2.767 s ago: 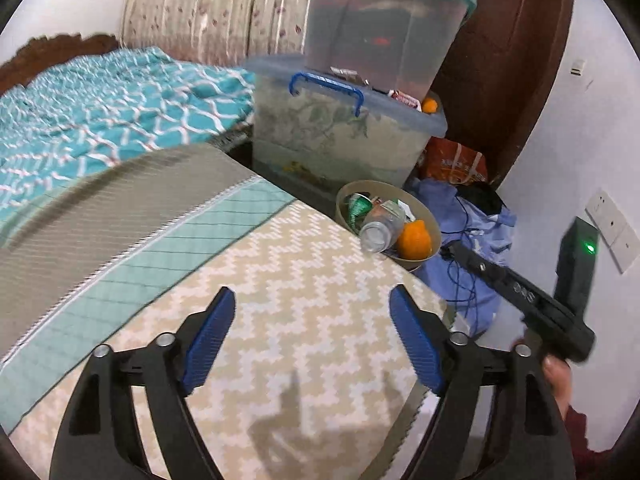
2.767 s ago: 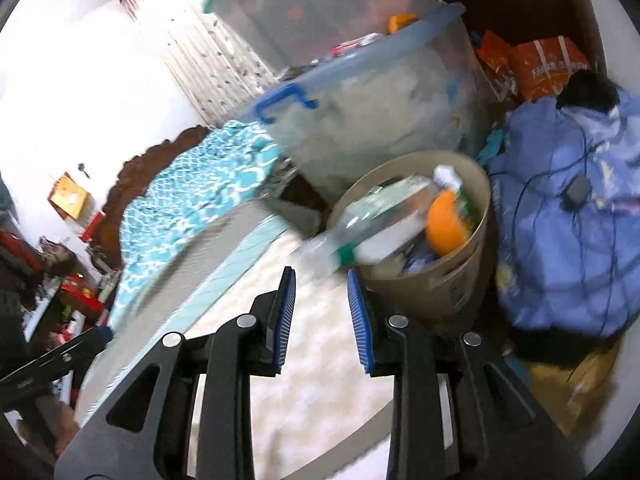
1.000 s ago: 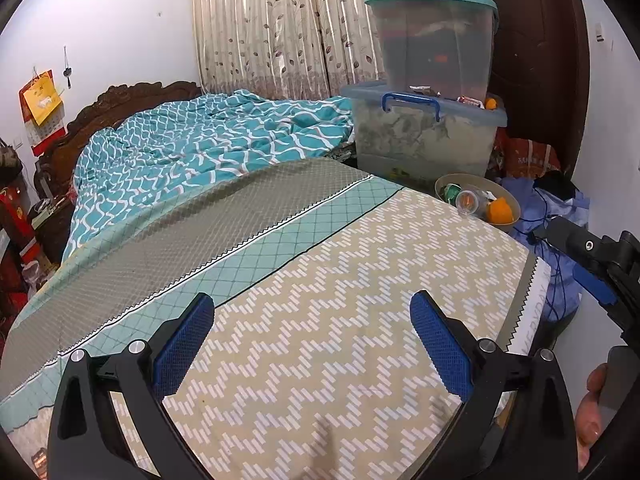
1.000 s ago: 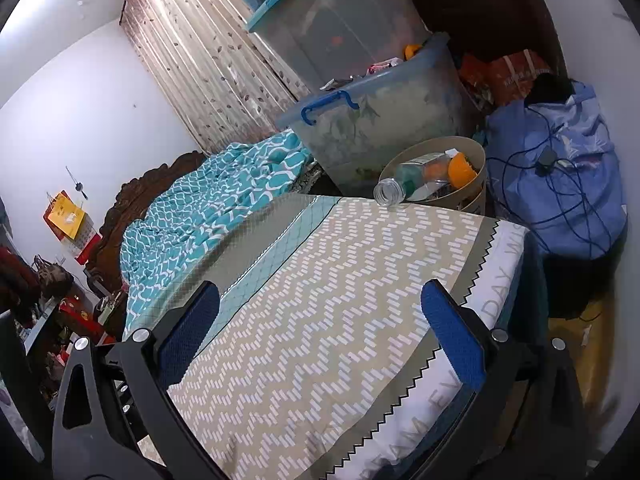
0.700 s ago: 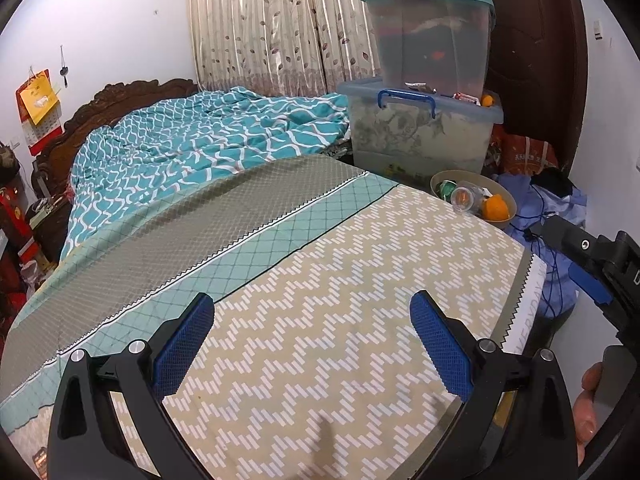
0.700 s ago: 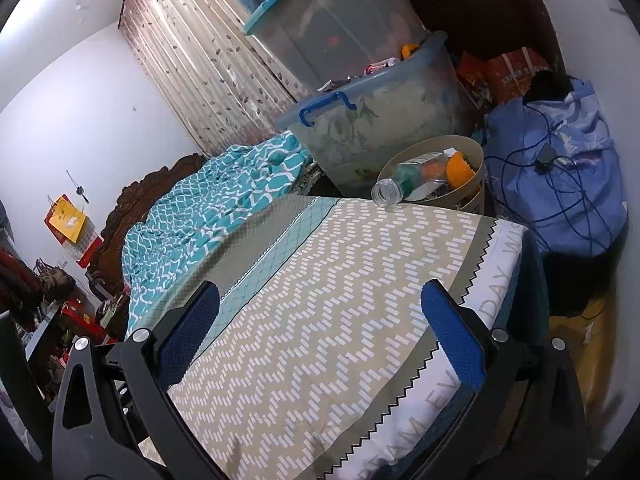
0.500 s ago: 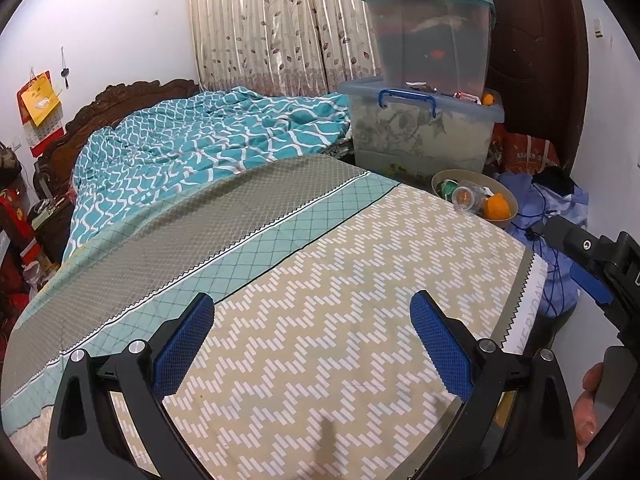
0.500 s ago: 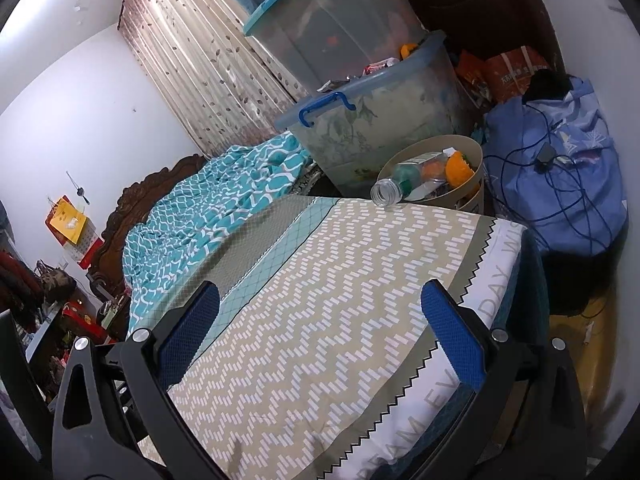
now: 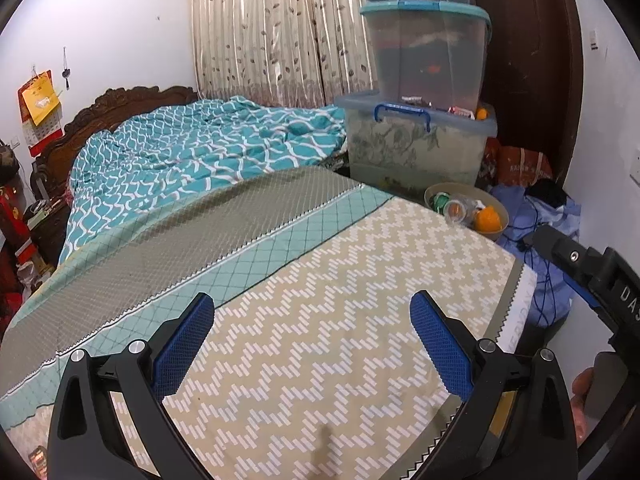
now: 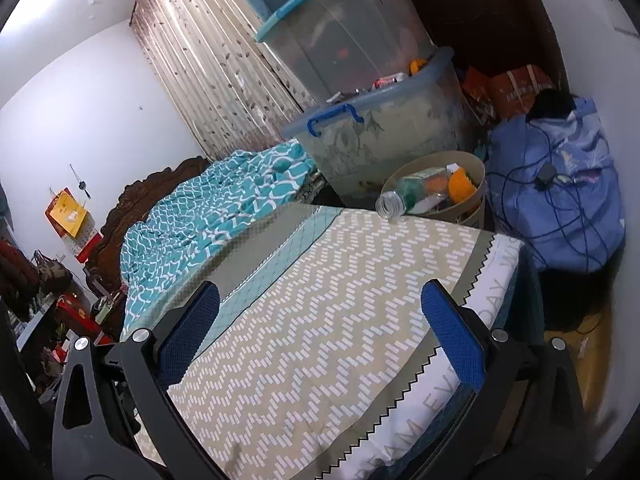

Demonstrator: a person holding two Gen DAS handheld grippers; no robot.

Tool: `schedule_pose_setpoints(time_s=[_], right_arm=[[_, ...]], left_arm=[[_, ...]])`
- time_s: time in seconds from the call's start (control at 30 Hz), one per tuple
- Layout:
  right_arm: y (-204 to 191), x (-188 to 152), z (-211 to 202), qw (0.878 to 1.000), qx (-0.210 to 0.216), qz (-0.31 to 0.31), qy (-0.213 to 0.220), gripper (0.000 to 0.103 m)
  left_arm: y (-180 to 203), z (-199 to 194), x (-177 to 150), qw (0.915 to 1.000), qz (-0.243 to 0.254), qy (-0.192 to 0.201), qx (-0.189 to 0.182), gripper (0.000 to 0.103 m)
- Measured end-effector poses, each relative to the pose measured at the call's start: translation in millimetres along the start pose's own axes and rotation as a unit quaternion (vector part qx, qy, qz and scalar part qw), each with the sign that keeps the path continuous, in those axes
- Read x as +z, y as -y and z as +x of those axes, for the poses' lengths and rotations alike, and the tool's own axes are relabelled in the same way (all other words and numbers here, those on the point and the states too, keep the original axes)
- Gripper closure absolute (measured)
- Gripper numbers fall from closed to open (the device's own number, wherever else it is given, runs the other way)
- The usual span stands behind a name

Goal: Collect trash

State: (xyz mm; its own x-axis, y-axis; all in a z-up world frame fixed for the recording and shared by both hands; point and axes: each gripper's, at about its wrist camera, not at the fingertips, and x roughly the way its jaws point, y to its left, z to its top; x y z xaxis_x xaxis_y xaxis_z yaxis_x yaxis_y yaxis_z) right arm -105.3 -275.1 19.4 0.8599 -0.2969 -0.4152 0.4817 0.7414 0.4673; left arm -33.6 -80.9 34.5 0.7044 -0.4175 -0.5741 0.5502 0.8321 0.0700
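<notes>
A beige round trash bin [image 9: 500, 216] stands on the floor past the bed's far corner, also in the right wrist view [image 10: 472, 204]. It holds a clear plastic bottle [image 10: 404, 196], an orange piece [image 10: 460, 186] and a green can [image 9: 440, 200]. My left gripper [image 9: 312, 336] is open and empty over the zigzag bedspread [image 9: 320, 320]. My right gripper [image 10: 320, 320] is open and empty over the same bedspread [image 10: 320, 300]. Part of the right gripper's body shows at the right edge of the left wrist view.
Stacked clear storage boxes [image 9: 420, 132] stand behind the bin. A blue bag with cables [image 10: 560, 192] lies right of it by the white wall. A teal quilt [image 9: 192, 148] covers the far bed. A dark wooden door [image 9: 528, 60] is behind.
Both grippers have pulled back from the bin over the bed. The right gripper, nearly shut by the bottle earlier, has opened wide; the bottle lies in the bin. Little has moved in the last second.
</notes>
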Motion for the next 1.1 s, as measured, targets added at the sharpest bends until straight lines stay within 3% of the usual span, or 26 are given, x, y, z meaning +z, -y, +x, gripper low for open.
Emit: schedule_pose_setpoints(time_s=[0.47,1.1], right_arm=[[-7,4,-13,1.000,0.004,-0.014,0.024,0.003],[-18,4,-21,0.999,0.009,-0.024,0.034,0.003]], left_arm=[[-1,-29,6,0.9983,-0.007,0.050,0.028,0.008],[-1,-27,4,0.9995,-0.005,0.019,0.025,0.009]])
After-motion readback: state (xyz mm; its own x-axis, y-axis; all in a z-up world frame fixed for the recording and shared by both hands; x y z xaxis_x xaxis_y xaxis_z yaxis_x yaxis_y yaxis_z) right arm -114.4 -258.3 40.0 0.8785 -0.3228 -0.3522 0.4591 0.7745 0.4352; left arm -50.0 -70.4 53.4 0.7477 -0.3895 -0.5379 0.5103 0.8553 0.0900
